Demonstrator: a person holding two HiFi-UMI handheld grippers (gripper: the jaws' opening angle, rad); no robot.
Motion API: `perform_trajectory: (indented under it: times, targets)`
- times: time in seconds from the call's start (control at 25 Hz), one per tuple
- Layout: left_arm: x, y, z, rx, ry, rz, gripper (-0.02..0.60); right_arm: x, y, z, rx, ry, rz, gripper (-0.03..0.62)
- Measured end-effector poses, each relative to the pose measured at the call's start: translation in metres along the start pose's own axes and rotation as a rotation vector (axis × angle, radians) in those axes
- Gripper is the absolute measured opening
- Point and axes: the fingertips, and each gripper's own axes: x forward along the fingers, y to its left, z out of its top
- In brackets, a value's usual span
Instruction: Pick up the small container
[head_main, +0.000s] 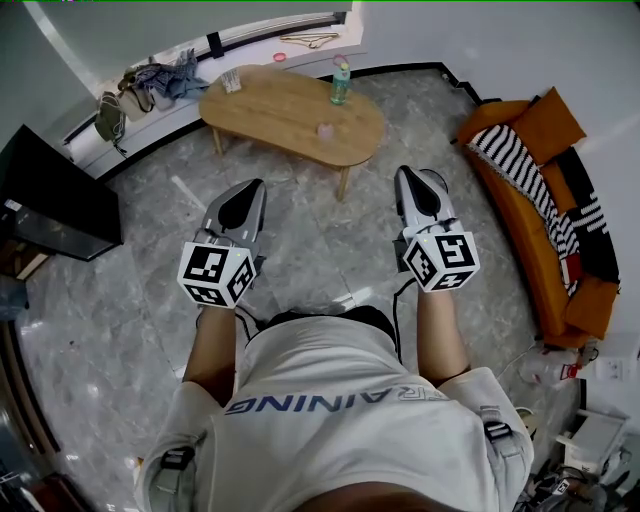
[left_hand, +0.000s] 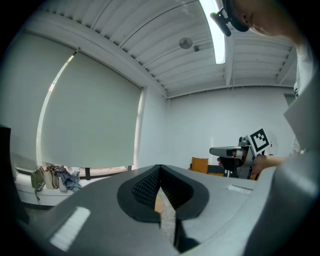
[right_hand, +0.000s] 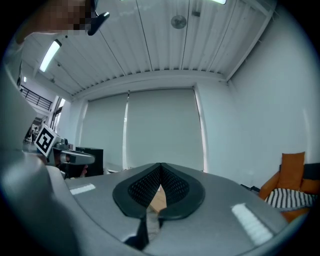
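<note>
Nearest, the person's shirt (head_main: 330, 400) hides the floor below it, and the frame's bottom edge cuts the person off.

The left gripper (head_main: 250, 186) has its fingers clenched together with nothing between them. The right gripper (head_main: 408, 173) is the same, shut tight and empty. Both gripper views look up at walls, blinds and ceiling. Below each pair's meeting tips only a narrow tan and grey sliver shows, too small to read. The container cannot be seen in either of them.

Bare marble floor (head_main: 320, 235) lies open ahead of both pairs of fingers, up to the near edge of the oval wooden surface (head_main: 270, 105). One leg (head_main: 343, 182) stands between the two pairs and just ahead of them. A black cabinet (head_main: 50, 200) closes the room well left of the left fingers. An orange sofa (head_main: 530, 250) runs near the right of the right fingers.

The container (head_main: 325, 130), small and pink, stands on the surface. It is ahead of the fingers and between the two pairs, well apart from both, with the surface's near edge on the fingers' side of it. A green bottle (head_main: 341, 82) stands beyond it by the far edge. Clothes (head_main: 160, 80) lie heaped on the ledge farther off to the left, hard to tell apart.
</note>
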Motion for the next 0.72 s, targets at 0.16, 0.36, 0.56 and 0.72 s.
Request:
perform_trajectory:
  times: [0.16, 0.36, 0.56, 0.72]
  targets:
    - [-0.007, 0.02, -0.007, -0.022, 0.011, -0.008, 0.002, 0.01, 0.022, -0.007, -0.017, 0.026, 0.006, 0.017]
    - [0.006, 0.029, -0.01, -0.027, 0.009, -0.015, 0.002, 0.023, 0.015, -0.009, -0.037, 0.05, 0.001, 0.017]
    - [0.034, 0.043, -0.014, -0.037, 0.024, -0.006, 0.002, 0.052, -0.001, -0.017, -0.016, 0.058, 0.015, 0.017]
    - [0.069, 0.056, -0.01, -0.039, 0.025, 0.026, 0.002, 0.089, -0.023, -0.023, -0.004, 0.064, 0.046, 0.017]
